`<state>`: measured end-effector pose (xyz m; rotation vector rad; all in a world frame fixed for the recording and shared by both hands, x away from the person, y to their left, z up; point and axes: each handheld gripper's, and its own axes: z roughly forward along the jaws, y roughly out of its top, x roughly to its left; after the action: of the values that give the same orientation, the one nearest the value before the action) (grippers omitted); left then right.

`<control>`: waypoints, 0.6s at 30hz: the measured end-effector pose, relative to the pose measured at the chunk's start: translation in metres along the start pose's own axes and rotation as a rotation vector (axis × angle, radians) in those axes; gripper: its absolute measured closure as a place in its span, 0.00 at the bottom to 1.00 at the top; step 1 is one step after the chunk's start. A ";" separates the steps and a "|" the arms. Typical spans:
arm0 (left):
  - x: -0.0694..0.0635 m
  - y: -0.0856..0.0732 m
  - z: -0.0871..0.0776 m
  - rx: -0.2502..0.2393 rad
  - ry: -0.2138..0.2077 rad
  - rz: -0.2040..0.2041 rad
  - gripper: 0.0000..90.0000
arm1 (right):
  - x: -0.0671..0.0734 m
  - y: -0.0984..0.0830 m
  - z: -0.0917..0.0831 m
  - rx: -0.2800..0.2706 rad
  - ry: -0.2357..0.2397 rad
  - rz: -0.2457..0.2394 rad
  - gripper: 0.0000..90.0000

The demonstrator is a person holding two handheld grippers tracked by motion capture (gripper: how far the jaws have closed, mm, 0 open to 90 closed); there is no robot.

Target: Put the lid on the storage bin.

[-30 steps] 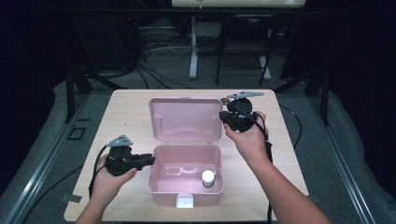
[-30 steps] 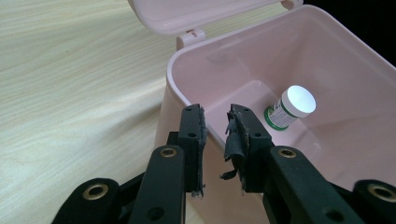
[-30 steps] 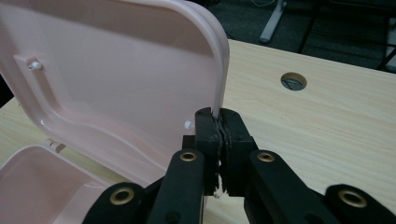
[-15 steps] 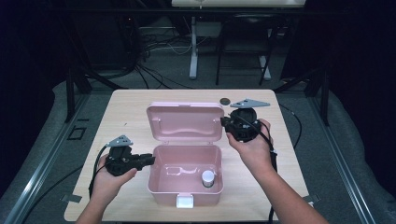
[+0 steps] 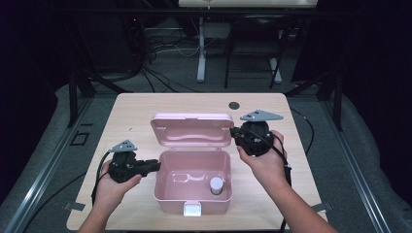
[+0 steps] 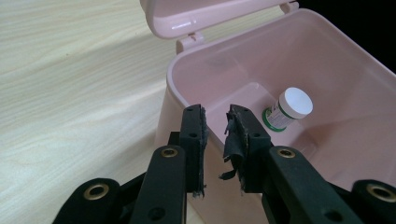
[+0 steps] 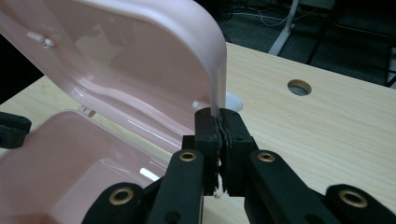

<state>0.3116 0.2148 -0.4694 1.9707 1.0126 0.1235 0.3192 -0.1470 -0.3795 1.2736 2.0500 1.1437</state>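
Observation:
A pink box (image 5: 192, 201) stands open on the wooden table (image 5: 145, 111). A small white-capped bottle (image 5: 216, 185) stands inside it at the near right and also appears past my left jaws (image 6: 287, 109). My right gripper (image 5: 235, 136) is shut on the right edge of the lid (image 5: 192, 128), which stands tilted up over the box; up close the jaws (image 7: 217, 114) pinch the lid's rim (image 7: 116, 60). My left gripper (image 5: 154, 166) is at the box's left wall. Its jaws (image 6: 215, 114) straddle the rim, one outside and one inside, closed on the wall (image 6: 336, 70).
A round cable hole (image 5: 234, 105) lies in the table behind the lid, near the far edge. Bare wood stretches left and right of the box. Dark floor, cables and stand legs lie beyond the table.
My right hand has drawn toward the near side with the lid's edge in its jaws, and the lid has tipped further up over the box. The left hand has stayed put.

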 end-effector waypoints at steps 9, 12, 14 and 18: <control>-0.004 0.004 -0.011 -0.035 0.021 0.024 0.84 | 0.004 -0.006 -0.006 -0.008 0.005 -0.009 0.96; -0.006 0.006 -0.014 -0.049 0.030 0.036 0.82 | 0.005 -0.009 -0.007 -0.018 0.007 -0.013 0.96; -0.007 0.009 -0.016 -0.058 0.037 0.049 0.80 | 0.006 -0.011 -0.008 -0.022 0.004 -0.013 0.96; -0.009 0.015 -0.021 -0.083 0.048 0.056 0.80 | 0.007 -0.012 -0.009 -0.025 0.005 -0.016 0.95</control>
<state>0.3054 0.2185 -0.4431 1.9290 0.9679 0.2419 0.3030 -0.1472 -0.3841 1.2416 2.0395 1.1631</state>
